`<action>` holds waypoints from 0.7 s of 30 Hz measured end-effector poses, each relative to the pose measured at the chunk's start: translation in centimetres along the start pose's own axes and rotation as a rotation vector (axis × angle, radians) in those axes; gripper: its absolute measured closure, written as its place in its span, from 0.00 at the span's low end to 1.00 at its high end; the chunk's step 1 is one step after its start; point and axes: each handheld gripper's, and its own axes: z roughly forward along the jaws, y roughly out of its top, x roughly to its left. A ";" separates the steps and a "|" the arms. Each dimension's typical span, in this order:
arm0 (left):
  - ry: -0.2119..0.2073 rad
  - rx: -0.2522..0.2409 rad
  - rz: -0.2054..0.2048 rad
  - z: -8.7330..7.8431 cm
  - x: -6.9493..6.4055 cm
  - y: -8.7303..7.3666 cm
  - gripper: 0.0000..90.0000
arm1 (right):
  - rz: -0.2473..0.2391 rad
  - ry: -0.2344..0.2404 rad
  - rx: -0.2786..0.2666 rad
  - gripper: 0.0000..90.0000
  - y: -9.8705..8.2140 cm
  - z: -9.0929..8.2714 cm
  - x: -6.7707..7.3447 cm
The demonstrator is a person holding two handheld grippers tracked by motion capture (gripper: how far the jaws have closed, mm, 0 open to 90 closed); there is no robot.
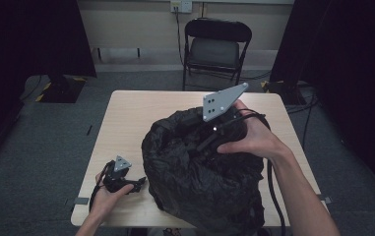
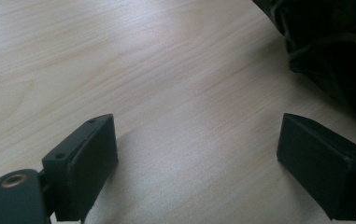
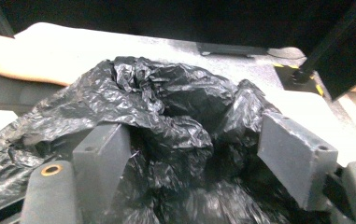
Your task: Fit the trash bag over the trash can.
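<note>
One black plastic bag [image 1: 200,172] fills the lower middle of the high view on the counter [image 1: 126,118], the right tongs [image 1: 209,142] over its mouth, the left tongs [image 1: 138,184] lower left, one folding chair [image 1: 214,46] behind. In the left gripper view those tongs [image 2: 196,158] stand released above bare wood, the bag at upper right. In the right gripper view the tongs [image 3: 192,154] gape wide, crinkled plastic between them, unpinched.

No readable text, no labels, no brands, no numbers in any view

Black crinkled plastic bag [image 1: 204,172] (glossy), pale wood-grain table [image 1: 126,118], black chair [image 1: 214,46], grey floor [image 1: 47,147].
</note>
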 end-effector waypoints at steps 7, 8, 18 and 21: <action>-0.001 0.000 0.001 0.0 0.0 0.0 0.13 | 0.036 -0.101 0.019 0.23 0.3 -2.6 0.0; -0.001 0.000 0.001 0.0 0.0 0.0 0.13 | 0.035 -0.108 0.045 0.24 0.2 -2.7 0.1; 0.000 0.000 0.001 0.0 0.0 0.0 0.13 | 0.096 -0.195 0.008 0.29 -1.9 -4.9 1.1; 0.000 0.000 0.000 0.0 0.0 0.0 0.13 | 0.137 -0.234 -0.062 0.30 -2.7 -5.8 1.4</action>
